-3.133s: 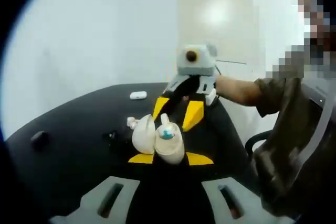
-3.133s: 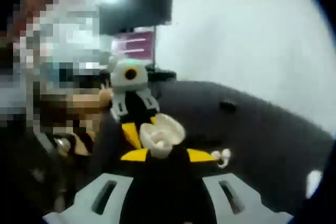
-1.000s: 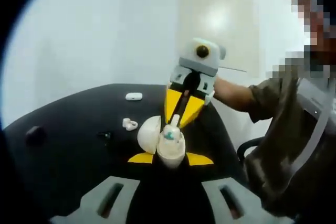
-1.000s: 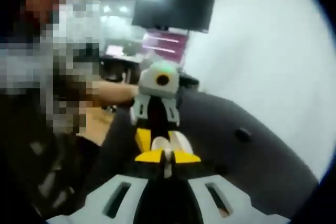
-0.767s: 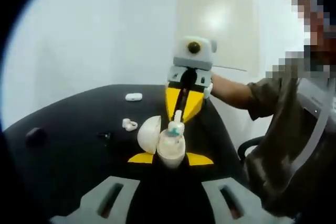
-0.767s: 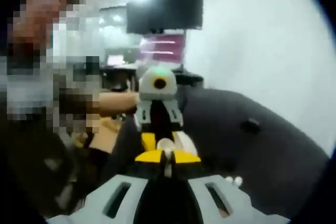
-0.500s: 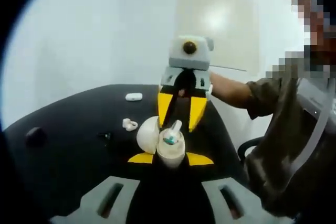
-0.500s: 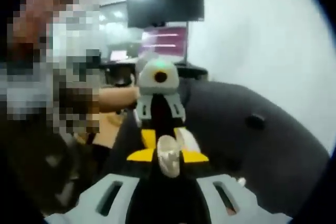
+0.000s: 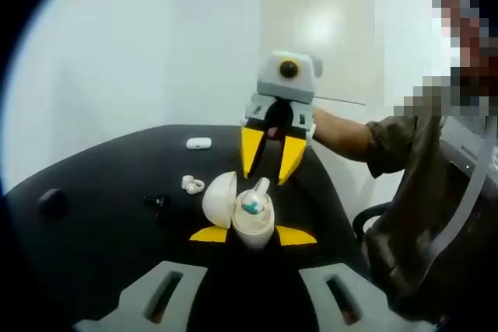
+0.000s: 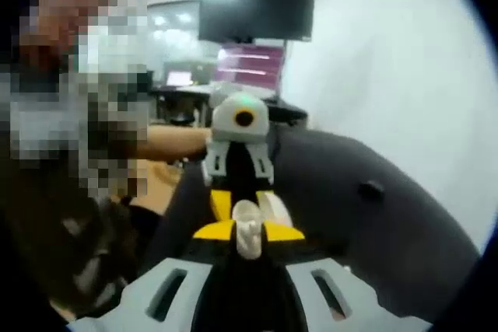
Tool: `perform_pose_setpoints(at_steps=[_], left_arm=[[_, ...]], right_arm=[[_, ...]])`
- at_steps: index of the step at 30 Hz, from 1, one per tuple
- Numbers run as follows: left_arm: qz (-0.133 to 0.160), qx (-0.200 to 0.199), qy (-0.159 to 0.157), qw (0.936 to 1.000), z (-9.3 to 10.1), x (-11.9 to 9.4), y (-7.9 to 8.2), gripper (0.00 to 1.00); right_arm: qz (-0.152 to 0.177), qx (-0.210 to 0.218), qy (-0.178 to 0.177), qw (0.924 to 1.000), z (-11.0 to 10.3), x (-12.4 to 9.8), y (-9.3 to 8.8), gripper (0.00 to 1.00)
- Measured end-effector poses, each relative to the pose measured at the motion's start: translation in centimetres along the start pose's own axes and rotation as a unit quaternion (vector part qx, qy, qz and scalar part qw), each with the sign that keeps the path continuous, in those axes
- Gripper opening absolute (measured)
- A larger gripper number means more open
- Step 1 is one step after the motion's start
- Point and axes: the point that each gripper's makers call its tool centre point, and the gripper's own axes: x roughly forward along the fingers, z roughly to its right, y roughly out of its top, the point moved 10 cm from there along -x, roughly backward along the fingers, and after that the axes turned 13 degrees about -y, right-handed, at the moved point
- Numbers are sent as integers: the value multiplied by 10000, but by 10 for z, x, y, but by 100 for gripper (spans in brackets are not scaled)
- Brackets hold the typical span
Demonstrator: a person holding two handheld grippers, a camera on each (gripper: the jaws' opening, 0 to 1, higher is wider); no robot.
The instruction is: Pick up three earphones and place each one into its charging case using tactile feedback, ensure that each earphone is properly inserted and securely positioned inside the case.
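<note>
Left gripper view showed the open charging case (image 9: pixel 247 215) clamped in the left tongs (image 9: pixel 253 235), an earphone (image 9: pixel 255 196) standing in it (stem upward). The right tongs (image 9: pixel 271 155) hung just beyond, spread apart and empty. Behind, on the black table (image 9: pixel 101 192), lay another earphone (image 9: pixel 191 185) and a closed white case (image 9: pixel 198 143) near the far edge.

An office or lab: lit monitors (image 10: pixel 253 64) on desks (image 10: pixel 183 99) at 12 o'clock, plain white walls (image 9: pixel 140 44).

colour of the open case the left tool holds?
Cream-white charging case; clearest in the left gripper view.
</note>
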Motion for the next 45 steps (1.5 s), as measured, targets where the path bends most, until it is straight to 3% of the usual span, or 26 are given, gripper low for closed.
perform_pose_setpoints(at_steps=[8, 12, 16, 20, 24, 30, 45], left_arm=[[-9, 23, 2, 10000, 0, 0, 0, 17], [-12, 23, 1, 10000, 0, 0, -1, 17], [-16, 31, -1, 10000, 1, 0, -1, 17], [-19, 37, 6, 10000, 2, 0, -1, 17], [-23, 49, 6, 10000, 2, 0, -1, 17], [-25, 66, 2, 10000, 3, 0, -1, 17], [-42, 118, 14, 9999, 2, 1, 0, 17]], right_arm=[[-162, 22, 80, 9998, -1, 1, 0, 8], [383, 387, 26, 9985, 8, -5, 16, 8], [623, 463, -251, 9967, 22, -4, 29, 8], [551, 704, -463, 9949, 37, 6, 34, 8], [132, 1154, -867, 9894, 57, 16, 24, 8], [124, 1462, -832, 9857, 67, 24, 19, 8], [-39, 1574, -825, 9841, 72, 45, 8, 8]])
